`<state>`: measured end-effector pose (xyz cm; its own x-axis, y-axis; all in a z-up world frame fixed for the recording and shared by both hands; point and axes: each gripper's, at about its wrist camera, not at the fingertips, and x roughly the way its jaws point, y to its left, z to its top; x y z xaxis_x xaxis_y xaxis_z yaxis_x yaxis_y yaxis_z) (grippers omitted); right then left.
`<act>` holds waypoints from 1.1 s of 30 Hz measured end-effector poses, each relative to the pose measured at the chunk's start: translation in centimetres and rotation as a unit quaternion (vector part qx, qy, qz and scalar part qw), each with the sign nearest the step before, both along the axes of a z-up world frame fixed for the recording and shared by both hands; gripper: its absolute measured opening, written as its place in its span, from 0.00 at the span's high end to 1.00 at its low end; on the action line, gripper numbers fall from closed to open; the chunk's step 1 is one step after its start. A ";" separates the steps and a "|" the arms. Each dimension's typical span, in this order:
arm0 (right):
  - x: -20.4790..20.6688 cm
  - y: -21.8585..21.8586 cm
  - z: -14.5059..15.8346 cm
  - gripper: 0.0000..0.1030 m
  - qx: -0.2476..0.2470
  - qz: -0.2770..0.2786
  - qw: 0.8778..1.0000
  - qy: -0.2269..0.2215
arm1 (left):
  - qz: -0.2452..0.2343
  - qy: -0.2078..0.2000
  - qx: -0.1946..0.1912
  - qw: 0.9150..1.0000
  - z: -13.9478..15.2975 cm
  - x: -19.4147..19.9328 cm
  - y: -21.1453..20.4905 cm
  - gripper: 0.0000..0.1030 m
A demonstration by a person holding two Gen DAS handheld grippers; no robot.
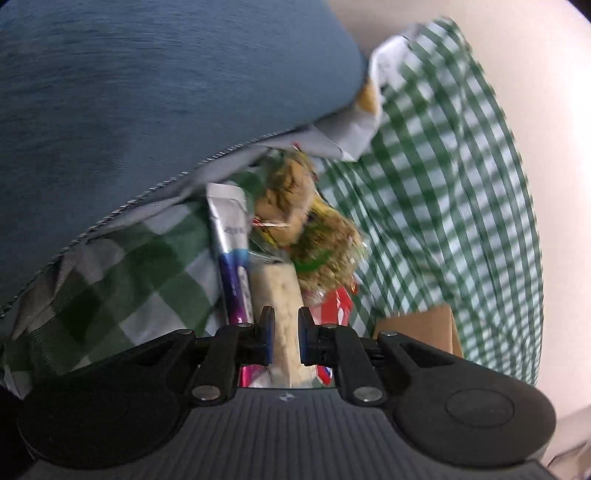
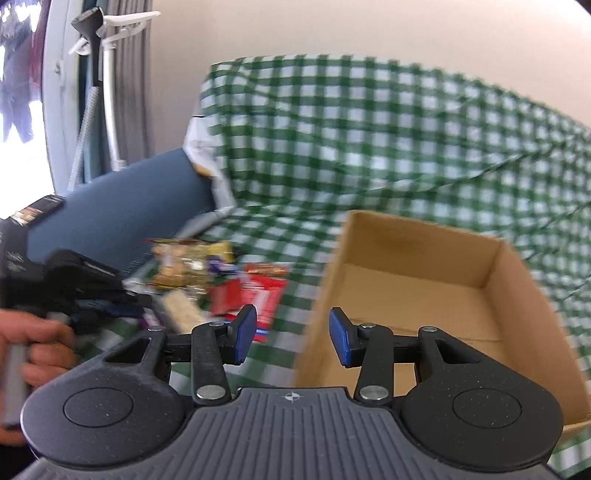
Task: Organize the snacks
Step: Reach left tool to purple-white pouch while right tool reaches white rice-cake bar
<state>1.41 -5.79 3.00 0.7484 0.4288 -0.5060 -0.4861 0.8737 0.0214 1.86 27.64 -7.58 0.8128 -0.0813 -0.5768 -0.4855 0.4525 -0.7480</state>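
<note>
My left gripper is shut on a pale cream snack bar that runs lengthwise between its pads. Just beyond lie a silver-and-purple sachet, clear-wrapped nutty snacks and a red packet, all on the green checked cloth. In the right wrist view the snack pile and red packet lie left of an open cardboard box. My right gripper stands open with nothing between its fingers, over the box's near left corner. At the left, a hand holds the left gripper with the pale bar.
A blue cushion borders the cloth beside the snacks, with a crumpled white bag at its edge. A corner of the box shows right of the left gripper. A white clip stand and a window are at far left; a cream wall lies behind.
</note>
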 end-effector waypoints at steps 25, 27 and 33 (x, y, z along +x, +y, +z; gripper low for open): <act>10.5 16.4 -10.7 0.36 -0.091 0.084 0.979 0.164 | 0.002 0.045 0.055 0.997 -0.7 1.7 -0.9 0.76; 10.2 15.9 -10.5 0.50 -0.079 0.080 0.979 0.170 | 0.004 0.048 0.057 0.997 -0.8 1.7 -0.9 0.76; 7.1 13.4 -8.4 0.59 -0.093 0.076 0.983 0.135 | -0.008 0.066 0.066 0.996 -1.2 2.5 -1.0 0.74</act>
<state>8.54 7.58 -5.38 0.5099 0.4068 -0.7580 -0.6103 0.7921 0.0145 4.33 26.66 -8.78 0.7288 -0.0093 -0.6847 -0.5675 0.5514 -0.6115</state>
